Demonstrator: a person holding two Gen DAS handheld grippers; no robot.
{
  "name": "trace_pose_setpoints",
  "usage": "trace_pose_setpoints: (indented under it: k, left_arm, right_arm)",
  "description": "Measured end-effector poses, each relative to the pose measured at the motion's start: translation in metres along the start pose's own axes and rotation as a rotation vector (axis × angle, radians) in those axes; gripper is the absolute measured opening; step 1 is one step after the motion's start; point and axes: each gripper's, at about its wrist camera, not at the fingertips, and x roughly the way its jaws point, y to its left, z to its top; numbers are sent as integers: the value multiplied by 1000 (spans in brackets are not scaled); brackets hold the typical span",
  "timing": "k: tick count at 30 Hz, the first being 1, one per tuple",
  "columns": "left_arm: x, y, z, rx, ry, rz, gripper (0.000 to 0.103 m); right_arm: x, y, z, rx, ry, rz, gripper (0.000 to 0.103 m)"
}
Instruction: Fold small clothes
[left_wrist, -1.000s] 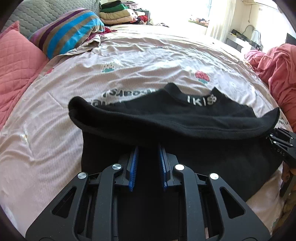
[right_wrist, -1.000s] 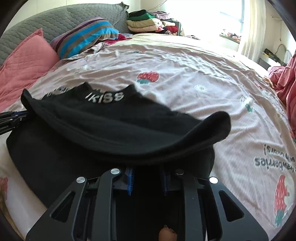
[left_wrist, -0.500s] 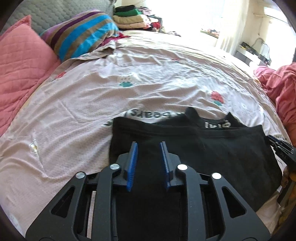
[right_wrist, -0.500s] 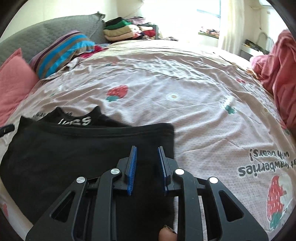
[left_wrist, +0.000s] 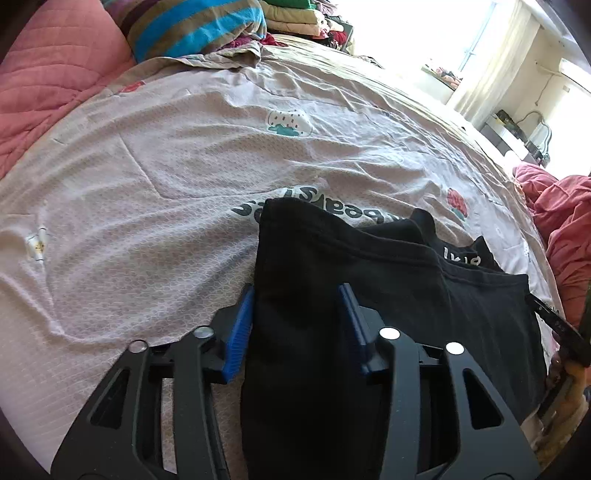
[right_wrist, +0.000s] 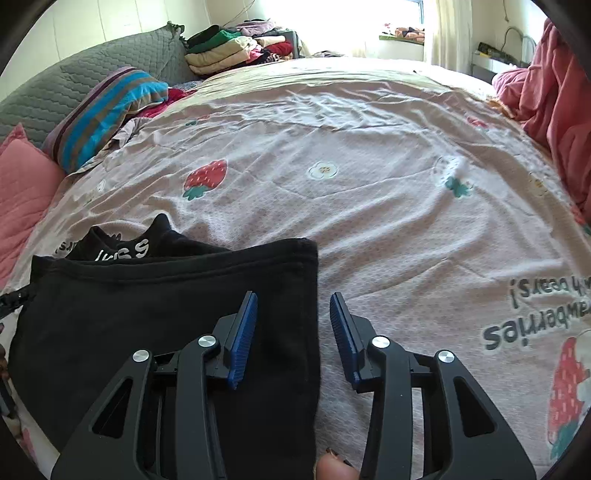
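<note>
I have the black garment (left_wrist: 388, 295) lying folded flat on the bedsheet (left_wrist: 166, 177) at the near side of the bed, its top layer ending in a straight stitched hem with the collar poking out beyond it. My left gripper (left_wrist: 297, 325) is spread wide, jaws apart, straddling the garment's left edge: the left blue pad sits over bare sheet, the right one over black cloth, neither pinching anything. My right gripper (right_wrist: 293, 332) is likewise apart and straddles the right edge of the garment (right_wrist: 166, 314), left pad over cloth, right pad over sheet. The garment's far right corner is square and lies just ahead of the right gripper. Beyond the collar the sheet stretches wide and wrinkled toward the far side, with room on both flanks too. To the left are a pink cushion (left_wrist: 48, 74) and a striped pillow (right_wrist: 107, 110); a stack of folded clothes (right_wrist: 236, 48) sits far back, and a pink blanket (right_wrist: 554, 103) is bunched on the right. White letters on the collar show only partly and I cannot read them surely. The sheet's print reads upside down: "berries" and "bears!" are legible beside a strawberry picture.
</note>
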Motion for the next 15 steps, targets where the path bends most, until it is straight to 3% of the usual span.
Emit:
trace_pose_setpoints:
  k: [2, 4, 10, 15]
  left_arm:
    - [-2, -2, 0, 9, -10, 4, 13]
    - [-6, -3, 0, 8, -25, -4, 4]
    - [-31, -15, 11, 46, -102, -11, 4]
    - [-27, -19, 18, 57, -113, 22, 4]
  right_arm:
    - [-2, 3, -1, -9, -11, 20, 10]
    - [-8, 7, -1, -24, -37, 11, 7]
    - [-45, 7, 10, -13, -168, 28, 6]
    - [-43, 3, 19, -4, -177, 6, 6]
